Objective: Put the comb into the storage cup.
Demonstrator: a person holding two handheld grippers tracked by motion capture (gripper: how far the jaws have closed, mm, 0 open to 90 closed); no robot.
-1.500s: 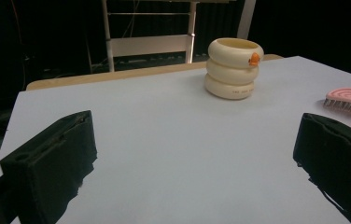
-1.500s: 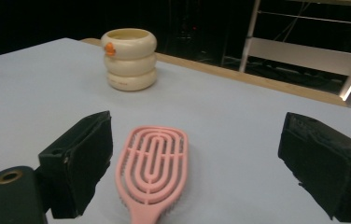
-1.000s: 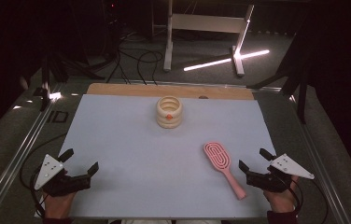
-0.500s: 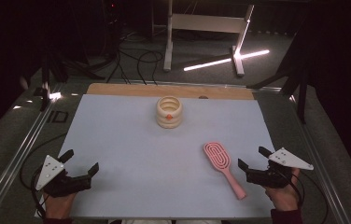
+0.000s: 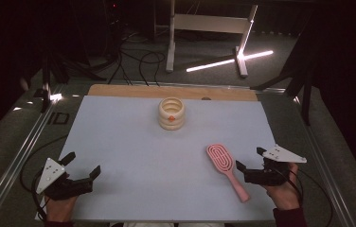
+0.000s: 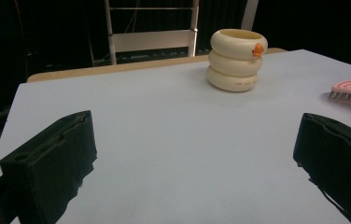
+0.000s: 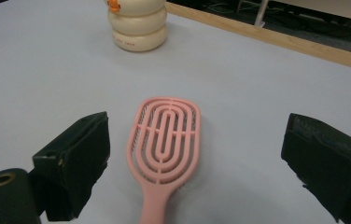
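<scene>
Right gripper (image 5: 250, 159) fingers spread, straddling pink brush (image 5: 226, 170) near table edge.

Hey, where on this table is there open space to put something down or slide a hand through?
Plenty. The widest bare patch is the left half of the table, between the left gripper and the cream ringed holder. The strip between that holder and the pink hairbrush is also free. The near right corner is tightest: there the right gripper, jaws open, sits beside the brush.

Glossy pink plastic hairbrush (image 7: 165, 140) on a smooth matt sheet (image 5: 133, 156).
</scene>
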